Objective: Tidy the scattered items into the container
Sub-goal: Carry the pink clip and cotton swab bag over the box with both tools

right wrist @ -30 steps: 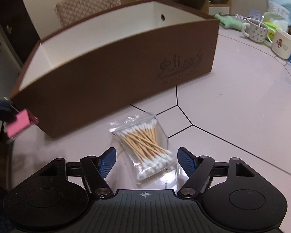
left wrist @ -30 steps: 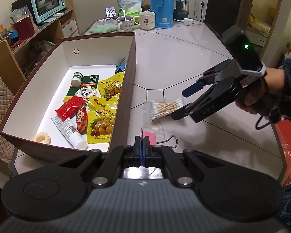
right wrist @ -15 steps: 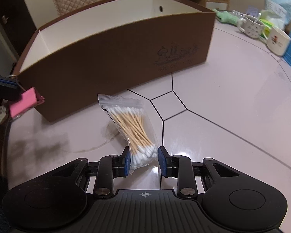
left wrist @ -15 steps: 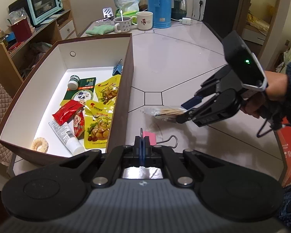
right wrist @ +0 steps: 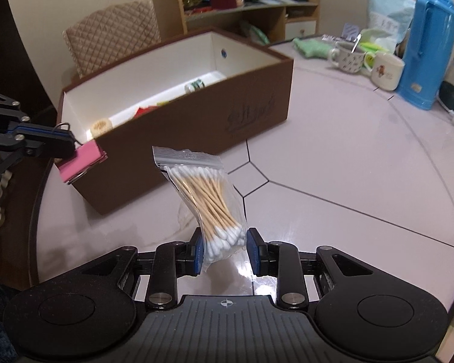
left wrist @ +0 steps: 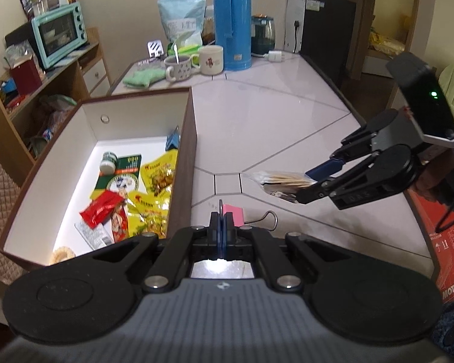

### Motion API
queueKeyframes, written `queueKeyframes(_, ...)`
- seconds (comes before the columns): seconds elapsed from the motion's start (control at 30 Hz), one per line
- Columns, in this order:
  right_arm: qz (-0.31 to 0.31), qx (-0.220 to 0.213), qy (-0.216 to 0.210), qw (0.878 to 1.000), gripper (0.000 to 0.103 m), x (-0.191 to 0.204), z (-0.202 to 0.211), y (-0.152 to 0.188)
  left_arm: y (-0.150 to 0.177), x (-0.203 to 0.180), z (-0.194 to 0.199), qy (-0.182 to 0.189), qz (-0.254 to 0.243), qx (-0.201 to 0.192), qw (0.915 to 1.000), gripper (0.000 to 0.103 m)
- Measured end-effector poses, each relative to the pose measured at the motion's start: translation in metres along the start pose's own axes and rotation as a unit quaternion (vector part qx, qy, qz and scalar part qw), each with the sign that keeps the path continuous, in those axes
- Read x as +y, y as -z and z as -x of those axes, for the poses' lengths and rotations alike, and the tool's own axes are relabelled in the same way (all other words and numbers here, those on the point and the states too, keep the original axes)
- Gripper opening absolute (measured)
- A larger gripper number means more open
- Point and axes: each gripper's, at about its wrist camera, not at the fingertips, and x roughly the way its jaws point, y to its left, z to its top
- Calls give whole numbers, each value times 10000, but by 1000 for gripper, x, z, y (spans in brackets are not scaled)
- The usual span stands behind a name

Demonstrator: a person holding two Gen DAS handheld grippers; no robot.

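Your right gripper (right wrist: 224,252) is clamping the bag of cotton swabs (right wrist: 207,199), lifting it clear of the table (right wrist: 348,166) beside the box (right wrist: 178,127). Left gripper (left wrist: 220,227) is pinching the pink binder clip (left wrist: 233,214).

The right gripper (right wrist: 222,249) has just closed its blue pads on the lower end of a clear bag of cotton swabs (right wrist: 207,195), which stands tilted above the pale table (right wrist: 348,166), clear of it. Beyond it sits the brown box (right wrist: 196,115), open-topped, with a few items showing on its white floor. At the left edge the left gripper (right wrist: 66,143) pinches the wire handle of a pink binder clip (right wrist: 81,161) beside the box's near corner. Two mugs (right wrist: 369,62) and a blue thermos (right wrist: 429,42) stand far right.
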Motion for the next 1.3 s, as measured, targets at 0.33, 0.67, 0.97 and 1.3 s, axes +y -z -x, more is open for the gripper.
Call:
queueKeyframes(0.33, -146, -233, 206, 9994, 29, 33, 18, -14, -9, 26, 17, -28, -139, -309, 9994, 0)
queueKeyframes(0.67, -203, -385, 353, 9984, 29, 69, 8, -49, -14, 81, 24, -64, -193, -471, 9987, 0)
queueKeyframes(0.97, -322, -539, 529, 9966, 29, 92, -4, -81, -21, 134, 18, 10, -284, -554, 9981, 0)
queueKeyframes(1.3, -537, -730, 697, 9934, 29, 108, -13, -112, -30, 180, 7, 190, -452, -643, 9967, 0)
